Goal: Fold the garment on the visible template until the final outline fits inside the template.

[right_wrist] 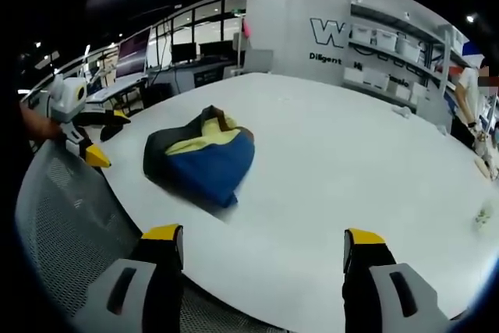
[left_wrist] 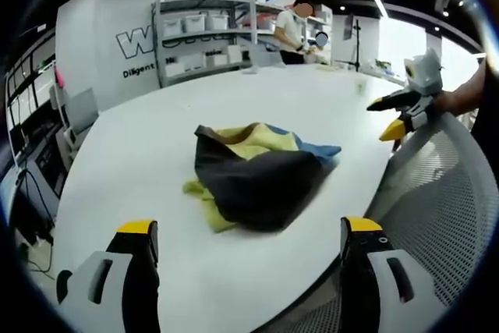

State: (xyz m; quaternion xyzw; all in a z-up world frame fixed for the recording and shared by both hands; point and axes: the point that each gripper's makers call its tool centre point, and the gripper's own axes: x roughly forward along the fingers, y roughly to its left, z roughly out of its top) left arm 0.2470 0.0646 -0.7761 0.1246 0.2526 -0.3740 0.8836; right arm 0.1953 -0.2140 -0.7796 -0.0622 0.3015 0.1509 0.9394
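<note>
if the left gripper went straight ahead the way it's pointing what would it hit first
Most likely the crumpled black, yellow and blue garment, which lies ahead between the open left gripper's fingers on the white round table. The tabletop before it looks free, though depth is hard to judge.

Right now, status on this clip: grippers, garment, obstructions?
Left gripper open, right gripper open, both empty. Garment bunched on white table, untouched. Mesh chair back between grippers and table.

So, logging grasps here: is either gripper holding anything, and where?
Nothing held. Both the left gripper and right gripper are open, apart from the garment.
</note>
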